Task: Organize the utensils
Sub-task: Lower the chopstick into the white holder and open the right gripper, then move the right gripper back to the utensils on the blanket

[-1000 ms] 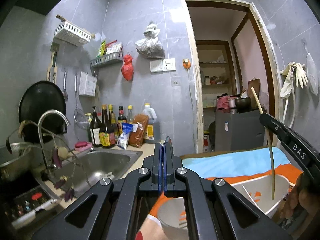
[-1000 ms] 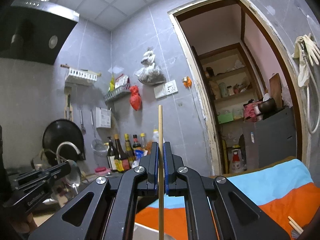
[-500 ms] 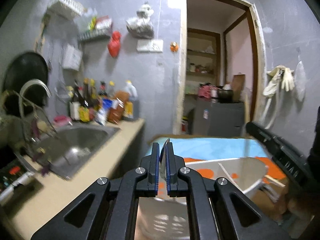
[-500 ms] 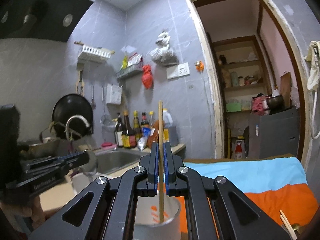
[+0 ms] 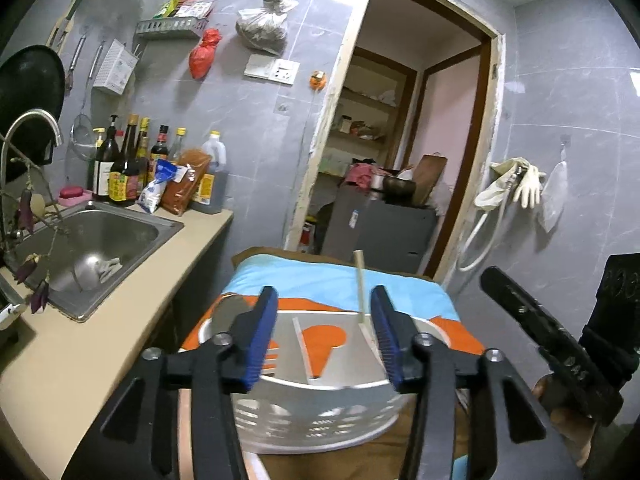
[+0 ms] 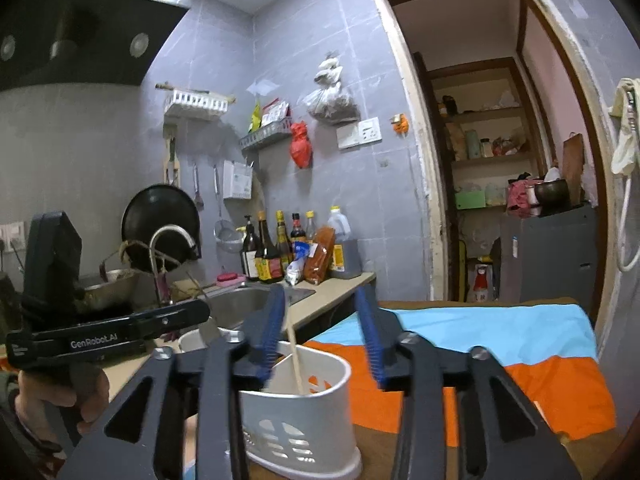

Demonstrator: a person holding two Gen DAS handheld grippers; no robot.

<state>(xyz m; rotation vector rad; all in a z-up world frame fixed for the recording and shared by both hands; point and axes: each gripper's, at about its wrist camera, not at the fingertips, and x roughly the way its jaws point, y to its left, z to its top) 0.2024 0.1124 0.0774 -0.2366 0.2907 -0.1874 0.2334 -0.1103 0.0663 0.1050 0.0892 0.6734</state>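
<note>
Both tongs have just sprung open: the right gripper (image 6: pixel 322 330) has let go of the chopstick (image 6: pixel 294 354), which now leans inside the white utensil holder (image 6: pixel 320 412) at six o'clock, on the orange-and-blue cloth (image 6: pixel 520 364). The left gripper (image 5: pixel 324 332) also stands empty over the holder, so that piece looks sorted.

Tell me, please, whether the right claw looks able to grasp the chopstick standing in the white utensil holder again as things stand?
Probably yes. The right claw is open, and the chopstick leans in the white utensil holder between its fingers, close to the left one, with nothing blocking it.
</note>
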